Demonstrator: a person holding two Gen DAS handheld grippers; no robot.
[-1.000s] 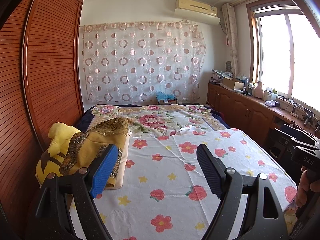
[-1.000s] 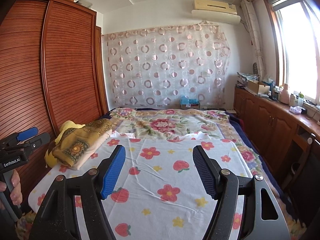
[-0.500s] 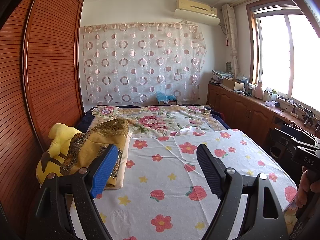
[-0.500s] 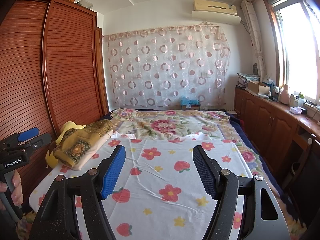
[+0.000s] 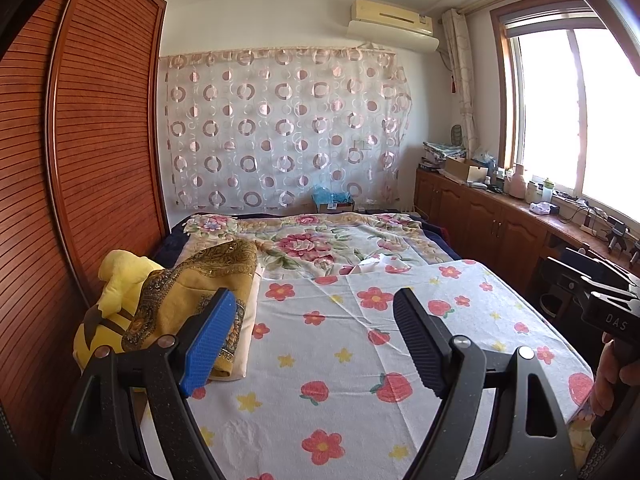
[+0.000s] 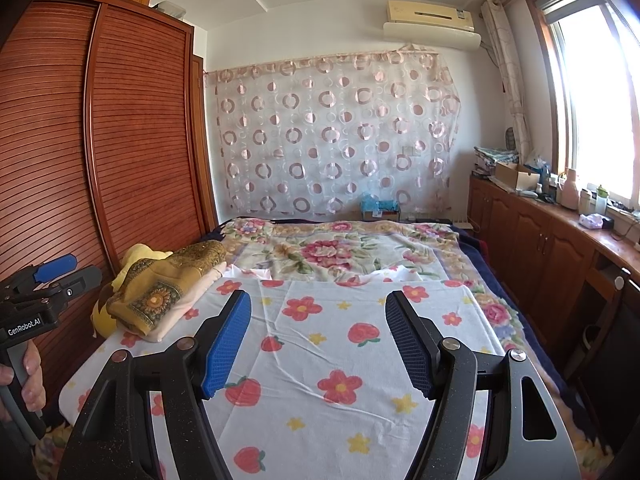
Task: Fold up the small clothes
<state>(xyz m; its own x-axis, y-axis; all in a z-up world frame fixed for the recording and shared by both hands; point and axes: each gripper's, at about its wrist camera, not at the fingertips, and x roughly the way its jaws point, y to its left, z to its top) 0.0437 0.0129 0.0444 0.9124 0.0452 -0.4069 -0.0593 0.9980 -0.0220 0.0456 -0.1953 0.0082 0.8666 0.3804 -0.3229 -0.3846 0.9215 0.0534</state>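
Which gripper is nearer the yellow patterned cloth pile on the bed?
Left. The left gripper hangs open just beside the yellow patterned cloth pile, which shows behind its left finger. The right gripper, also open, sits further toward the window side.

A home bedroom: a bed spread with flower-printed sheets fills the room, a louvred wooden wardrobe runs along its left edge, a circle-patterned curtain hangs behind its far edge, an air conditioner sits above, and low cabinets line the window wall.
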